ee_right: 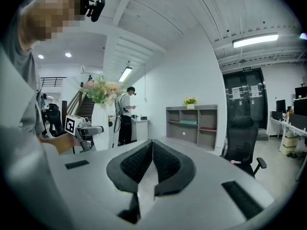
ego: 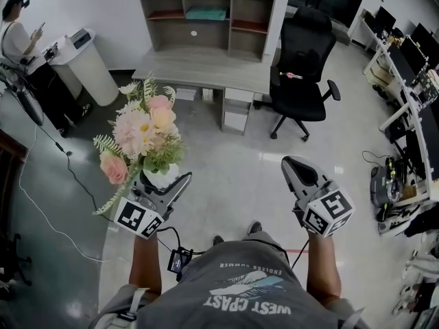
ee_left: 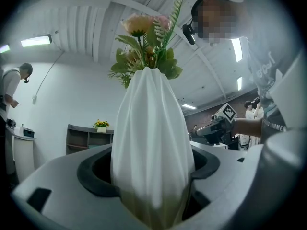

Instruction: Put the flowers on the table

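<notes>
A white ribbed vase [ego: 162,176] with a bunch of pink and cream flowers [ego: 142,134] is held upright in my left gripper [ego: 164,184], which is shut on it. In the left gripper view the vase [ee_left: 151,143] fills the gap between the jaws, with the flowers [ee_left: 146,44] above. My right gripper [ego: 296,168] is shut with nothing in it; its pads meet in the right gripper view [ee_right: 152,159]. The grey desk [ego: 206,70] stands ahead, well beyond both grippers. In the right gripper view the vase [ee_right: 100,123] shows at left.
A grey shelf unit [ego: 206,16] sits on the desk's back. A black office chair [ego: 302,67] stands to the desk's right. A person [ego: 27,53] stands at far left by a white bin [ego: 89,64]. Cables [ego: 55,184] trail over the floor. More desks [ego: 411,101] line the right.
</notes>
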A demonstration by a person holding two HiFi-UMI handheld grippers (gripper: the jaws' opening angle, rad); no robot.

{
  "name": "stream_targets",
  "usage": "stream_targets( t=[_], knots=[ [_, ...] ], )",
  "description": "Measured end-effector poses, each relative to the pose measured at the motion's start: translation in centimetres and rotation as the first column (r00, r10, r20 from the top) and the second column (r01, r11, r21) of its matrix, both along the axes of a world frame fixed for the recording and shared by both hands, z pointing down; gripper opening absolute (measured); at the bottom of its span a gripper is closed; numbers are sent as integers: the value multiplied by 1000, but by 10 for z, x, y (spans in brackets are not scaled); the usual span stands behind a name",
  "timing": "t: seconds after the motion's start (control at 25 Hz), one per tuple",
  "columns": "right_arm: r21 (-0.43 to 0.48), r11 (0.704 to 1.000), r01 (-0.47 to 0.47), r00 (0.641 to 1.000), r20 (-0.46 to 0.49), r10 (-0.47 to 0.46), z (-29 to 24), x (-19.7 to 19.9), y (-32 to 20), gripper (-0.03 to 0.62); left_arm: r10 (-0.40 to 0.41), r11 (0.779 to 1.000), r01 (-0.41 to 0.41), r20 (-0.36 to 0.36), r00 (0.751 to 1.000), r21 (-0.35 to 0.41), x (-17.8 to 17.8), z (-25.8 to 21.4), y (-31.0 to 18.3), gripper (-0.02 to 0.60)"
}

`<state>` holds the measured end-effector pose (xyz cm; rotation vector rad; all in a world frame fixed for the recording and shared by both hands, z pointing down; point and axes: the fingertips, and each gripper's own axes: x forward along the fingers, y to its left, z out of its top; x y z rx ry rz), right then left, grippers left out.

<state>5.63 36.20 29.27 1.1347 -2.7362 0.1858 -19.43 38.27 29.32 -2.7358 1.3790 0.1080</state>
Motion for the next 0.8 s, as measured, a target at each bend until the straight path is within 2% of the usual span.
stream_targets(
  t=[0.24, 0.8],
  knots=[
    [-23, 1000, -2, 1000, 15, 2, 4, 7, -31, 29, -15, 1000, 15, 7, 1000, -12, 2, -2, -23, 402],
    [-26, 993, 115, 992, 53, -114, 4, 15, -130, 29, -156, 987, 156, 33, 987, -21, 9, -11, -81, 401]
  ],
)
